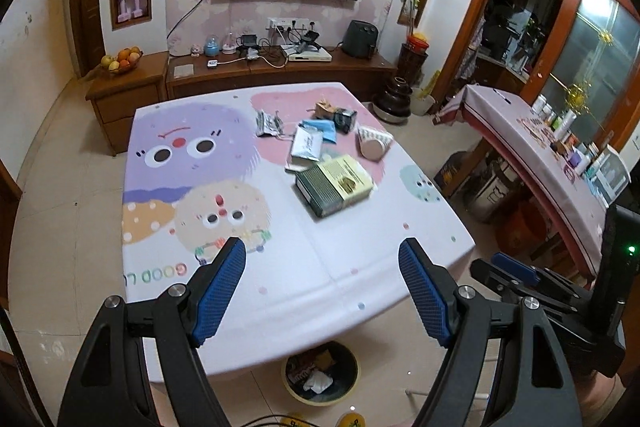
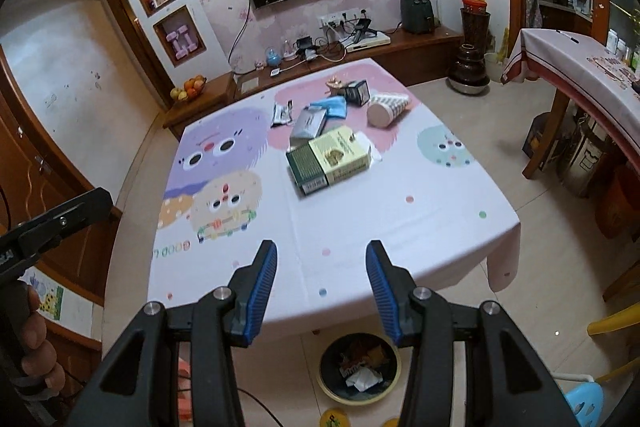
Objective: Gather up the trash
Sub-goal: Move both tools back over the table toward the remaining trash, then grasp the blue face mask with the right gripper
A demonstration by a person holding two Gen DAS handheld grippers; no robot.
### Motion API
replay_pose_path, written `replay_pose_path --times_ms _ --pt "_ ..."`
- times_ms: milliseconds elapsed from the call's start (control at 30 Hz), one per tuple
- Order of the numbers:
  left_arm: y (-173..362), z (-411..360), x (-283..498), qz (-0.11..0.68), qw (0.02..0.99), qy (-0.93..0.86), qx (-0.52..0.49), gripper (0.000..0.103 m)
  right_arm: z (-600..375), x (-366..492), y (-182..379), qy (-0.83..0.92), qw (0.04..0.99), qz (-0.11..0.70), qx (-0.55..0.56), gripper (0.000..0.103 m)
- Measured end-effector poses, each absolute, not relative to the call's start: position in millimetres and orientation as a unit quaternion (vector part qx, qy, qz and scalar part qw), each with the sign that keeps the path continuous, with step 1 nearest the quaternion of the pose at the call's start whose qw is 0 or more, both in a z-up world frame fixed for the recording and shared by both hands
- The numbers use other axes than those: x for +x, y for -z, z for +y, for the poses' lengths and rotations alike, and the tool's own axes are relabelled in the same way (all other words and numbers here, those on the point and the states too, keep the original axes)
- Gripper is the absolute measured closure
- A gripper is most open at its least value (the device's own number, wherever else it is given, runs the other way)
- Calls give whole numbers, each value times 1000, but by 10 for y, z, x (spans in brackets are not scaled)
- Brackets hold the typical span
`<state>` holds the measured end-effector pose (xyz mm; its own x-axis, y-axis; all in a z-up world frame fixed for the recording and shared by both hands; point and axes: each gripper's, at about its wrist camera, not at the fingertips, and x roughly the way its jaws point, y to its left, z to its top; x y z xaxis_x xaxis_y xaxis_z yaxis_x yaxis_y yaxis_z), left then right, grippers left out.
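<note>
— Why do both grippers wait above the near edge of the table [image 1: 360, 259]?

— The left gripper [image 1: 322, 259] and right gripper [image 2: 322, 261] are spread wide, empty. The trash [image 2: 328, 131] lies far across; the bin [image 2: 360, 367] stands below, I think for dropping.

Trash bin [image 1: 320, 373] at 6 o'clock: far rim hidden under table edge [image 1: 280, 359]. Box [image 1: 334, 183] print blurred, unreadable. White packet [image 1: 306, 143] partly under box. Left hand [image 2: 34, 343] cut at 8 o'clock edge.
</note>
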<state>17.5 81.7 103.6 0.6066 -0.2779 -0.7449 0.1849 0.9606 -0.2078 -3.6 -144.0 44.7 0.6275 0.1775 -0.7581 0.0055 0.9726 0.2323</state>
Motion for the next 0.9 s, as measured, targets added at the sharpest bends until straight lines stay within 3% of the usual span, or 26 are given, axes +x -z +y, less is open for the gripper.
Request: replay_pose_path --times_ms 433,900 --pt "-1097 792 952 434 893 102 -64 25 -1596 654 -634 -57 903 416 89 56" --pt "-681 303 2629 496 863 -4 -93 25 -2079 2656 -282 -194 861 469 22 56"
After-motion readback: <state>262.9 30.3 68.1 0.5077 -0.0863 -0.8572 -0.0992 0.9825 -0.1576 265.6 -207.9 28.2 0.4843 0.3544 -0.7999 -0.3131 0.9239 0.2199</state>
